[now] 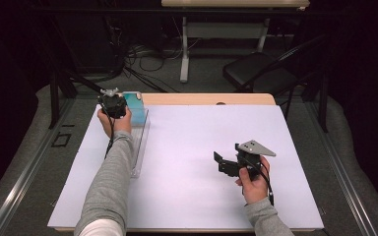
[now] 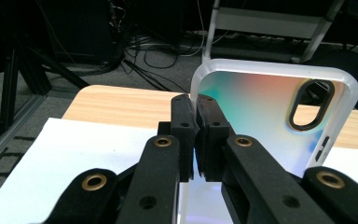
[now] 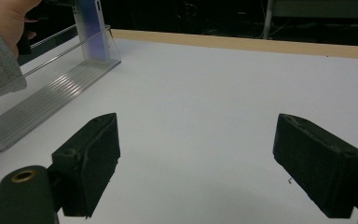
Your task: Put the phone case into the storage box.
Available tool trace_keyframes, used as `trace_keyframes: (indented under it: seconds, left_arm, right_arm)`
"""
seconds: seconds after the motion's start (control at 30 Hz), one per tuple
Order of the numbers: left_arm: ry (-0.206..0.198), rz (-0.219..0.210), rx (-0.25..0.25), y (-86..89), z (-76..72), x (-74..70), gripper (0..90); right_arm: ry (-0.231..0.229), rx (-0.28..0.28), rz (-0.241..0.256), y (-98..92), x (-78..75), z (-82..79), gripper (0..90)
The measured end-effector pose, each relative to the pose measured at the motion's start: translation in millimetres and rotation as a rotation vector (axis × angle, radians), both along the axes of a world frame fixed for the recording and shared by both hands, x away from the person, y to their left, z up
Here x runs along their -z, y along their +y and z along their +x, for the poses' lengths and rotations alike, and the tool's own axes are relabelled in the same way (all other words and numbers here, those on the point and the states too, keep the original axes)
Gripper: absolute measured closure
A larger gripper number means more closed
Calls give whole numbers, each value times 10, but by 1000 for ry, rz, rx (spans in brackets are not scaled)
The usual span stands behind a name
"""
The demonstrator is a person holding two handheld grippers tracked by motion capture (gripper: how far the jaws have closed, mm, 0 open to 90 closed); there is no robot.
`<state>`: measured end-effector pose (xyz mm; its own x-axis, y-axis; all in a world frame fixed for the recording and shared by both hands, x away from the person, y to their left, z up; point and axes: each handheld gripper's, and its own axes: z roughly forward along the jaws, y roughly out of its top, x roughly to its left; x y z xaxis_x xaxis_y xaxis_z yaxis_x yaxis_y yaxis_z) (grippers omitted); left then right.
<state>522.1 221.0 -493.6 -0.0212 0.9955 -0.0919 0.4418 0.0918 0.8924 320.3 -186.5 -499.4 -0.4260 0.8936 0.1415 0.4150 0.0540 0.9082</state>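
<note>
High view: left gripper [image 1: 112,104] fingers pinch phone case [image 2: 265,112]; right gripper [image 1: 225,163] fingers spread

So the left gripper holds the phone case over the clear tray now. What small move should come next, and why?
Probably lower the phone case a little into the clear tray and only then open. The left gripper is shut on the case's edge and holds it upright at the tray's far end. The right gripper is open and empty over the bare white table, so it need not move.

High view overlooks the table [image 1: 187,147]; gripper views sit low, close.
</note>
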Motion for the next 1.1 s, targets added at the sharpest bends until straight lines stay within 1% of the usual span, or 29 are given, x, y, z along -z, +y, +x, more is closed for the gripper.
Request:
trace_keyframes:
  seconds: [0.07,0.23,0.4,0.5,0.57,0.63,0.77,0.87,0.93,1.03,1.1]
  left_arm:
    - [-1,0,9,-5,4,1,866]
    - [0,-1,10,-7,3,0,862]
    - [-3,-9,23,-4,3,-4,827]
    - [-7,-7,26,-2,0,-10,787]
    - [-10,-17,27,-1,1,-13,776]
    - [-14,-11,26,0,0,-19,749]
    - [-9,-10,19,17,-5,-29,695]
    - [-6,-11,14,27,-8,-31,638]
    - [-2,-18,17,34,-13,-37,626]
    - [-14,-28,19,46,-19,-55,594]
    - [-16,-26,15,55,-22,-63,569]
  right_arm:
    - [2,0,0,0,1,1,144]
    - [3,-1,0,-1,1,2,144]
    - [3,-2,2,1,1,3,144]
    - [4,-4,2,3,5,6,144]
    - [4,-3,1,9,7,6,144]
    - [5,-4,-1,11,8,7,144]
    - [6,-4,2,12,7,7,144]
    - [6,-6,0,14,9,8,144]
    - [6,-7,-2,17,14,13,144]
    - [4,-8,-3,21,16,16,144]
    - [5,-9,-2,22,15,17,145]
